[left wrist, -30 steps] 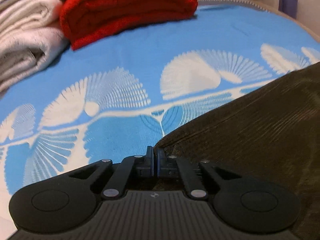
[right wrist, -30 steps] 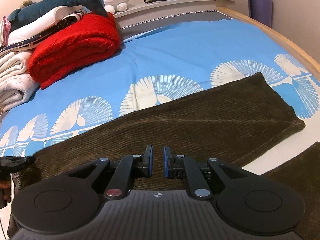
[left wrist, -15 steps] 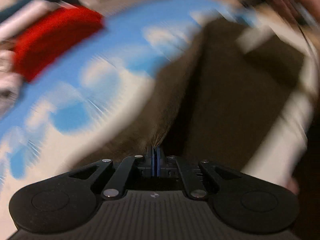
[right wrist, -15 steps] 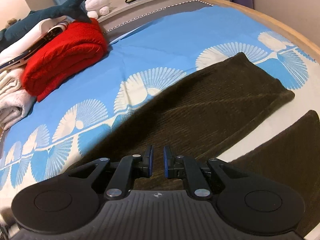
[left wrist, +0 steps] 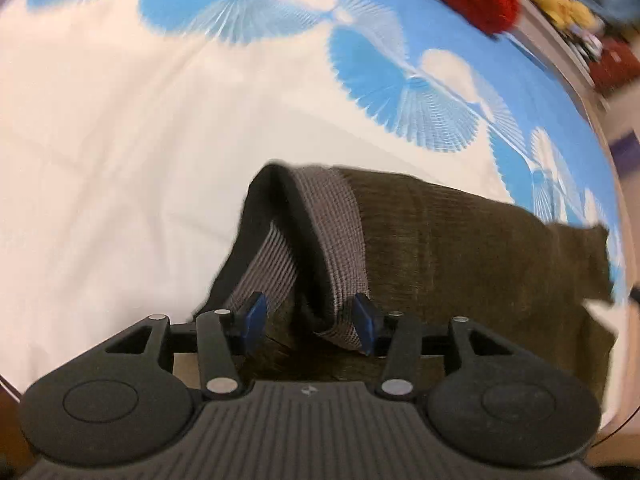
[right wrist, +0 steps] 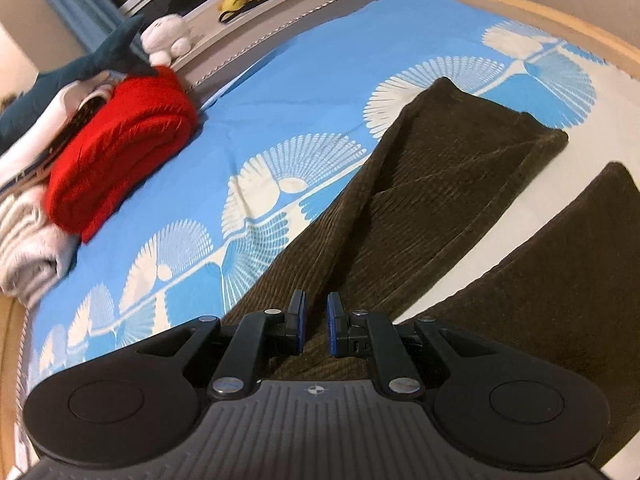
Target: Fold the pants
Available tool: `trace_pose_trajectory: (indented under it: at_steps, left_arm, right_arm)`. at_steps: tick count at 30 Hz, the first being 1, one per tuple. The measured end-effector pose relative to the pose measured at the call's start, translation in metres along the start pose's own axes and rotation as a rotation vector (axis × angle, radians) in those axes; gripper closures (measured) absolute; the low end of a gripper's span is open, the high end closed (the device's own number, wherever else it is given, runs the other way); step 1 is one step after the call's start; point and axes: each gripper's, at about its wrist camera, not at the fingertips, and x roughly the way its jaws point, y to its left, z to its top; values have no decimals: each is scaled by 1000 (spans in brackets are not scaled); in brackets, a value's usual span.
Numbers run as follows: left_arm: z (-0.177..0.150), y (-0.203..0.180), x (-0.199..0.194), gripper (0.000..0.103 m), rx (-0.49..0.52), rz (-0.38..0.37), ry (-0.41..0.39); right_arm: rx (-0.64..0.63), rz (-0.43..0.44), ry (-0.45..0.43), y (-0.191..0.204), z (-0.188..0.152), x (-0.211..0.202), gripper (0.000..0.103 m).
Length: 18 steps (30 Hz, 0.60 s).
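Pants (left wrist: 460, 248) waistband between just-opened left gripper (left wrist: 310, 322) jaws, unpinched

Bed (right wrist: 304, 40), blue-and-white fan-print cover; brown pants (right wrist: 448, 184) spread flat, red blanket (right wrist: 120, 152) folded nearby.

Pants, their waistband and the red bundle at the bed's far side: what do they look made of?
Pants: dark brown corduroy by the look, matte, with fine parallel ribs along the legs. Waistband: grey ribbed knit, probably elastic, standing up in a loop. Red bundle: a thick, soft knit or fleece, folded in rounded layers; the weave is too blurred to name.
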Motion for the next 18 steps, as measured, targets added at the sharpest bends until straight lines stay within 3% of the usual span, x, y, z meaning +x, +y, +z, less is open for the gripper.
trace_pose_trajectory:
  at_steps: [2, 5, 8, 9, 11, 13, 18]
  left_arm:
    - [-1, -9, 5, 47, -14, -21, 10]
    - [3, -24, 11, 40, 31, 9, 5]
    - [10, -31, 23, 41, 61, 58, 24]
    - [11, -30, 22, 42, 68, 62, 28]
    - [14, -32, 23, 49, 94, 70, 31]
    - [14, -36, 29, 70, 127, 82, 45]
    - [14, -44, 30, 80, 207, 97, 33]
  right_arm:
    - [35, 11, 0, -5, 5, 6, 91]
    - [100, 26, -3, -15, 14, 20, 91]
    - [159, 25, -8, -23, 21, 36, 90]
    - [180, 21, -8, -25, 24, 44, 85]
    - [194, 20, -9, -28, 29, 59, 79]
    - [193, 18, 6, -27, 32, 78, 75]
    - [207, 36, 90, -19, 32, 127, 74]
